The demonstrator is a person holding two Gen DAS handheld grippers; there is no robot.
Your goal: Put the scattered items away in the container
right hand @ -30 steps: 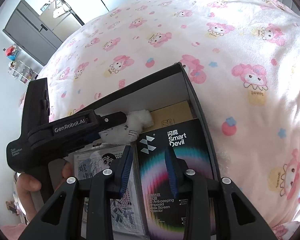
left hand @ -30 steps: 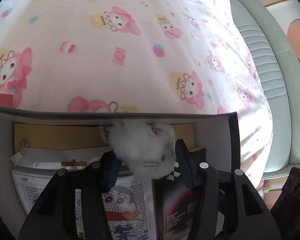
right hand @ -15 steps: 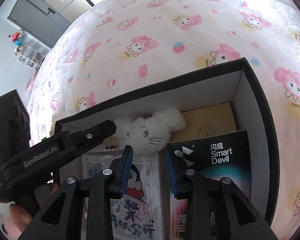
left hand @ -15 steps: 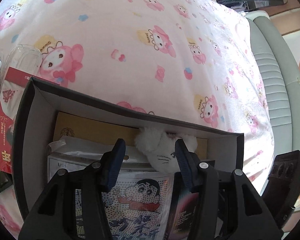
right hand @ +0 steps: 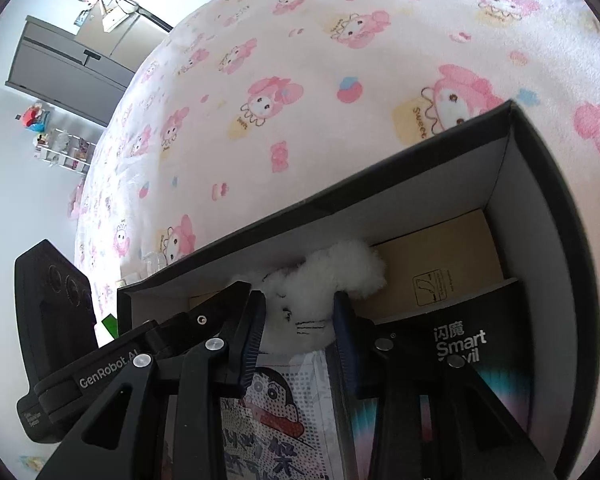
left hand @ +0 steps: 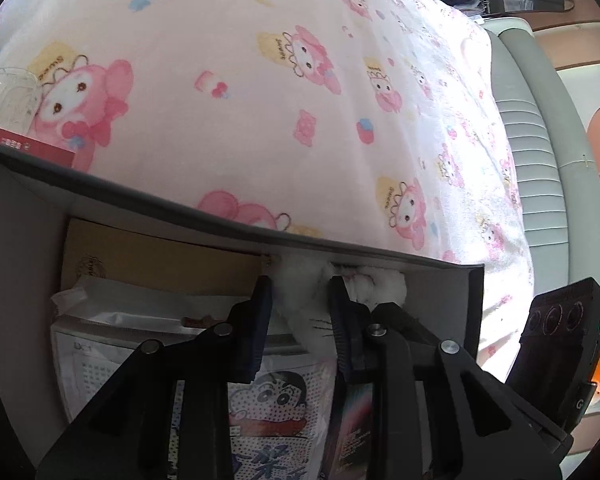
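At the left edge of the left wrist view, a clear plastic piece and a red card lie on the bed, both cut off by the dark box. Inside the box, a tan flat carton lies along the far wall, mostly under a white bag. The cartoon bead-kit pack is half hidden behind the fingers.

The white plush cat sits against the far wall, its whiskered face toward the cameras and its long axis running along that wall; its right end is hidden behind a finger. The left gripper has its fingers spread either side of the plush; whether they touch it cannot be told.

In the right wrist view, the right gripper likewise straddles the plush, fingers parted. The black Smart Devil box lies rightmost.
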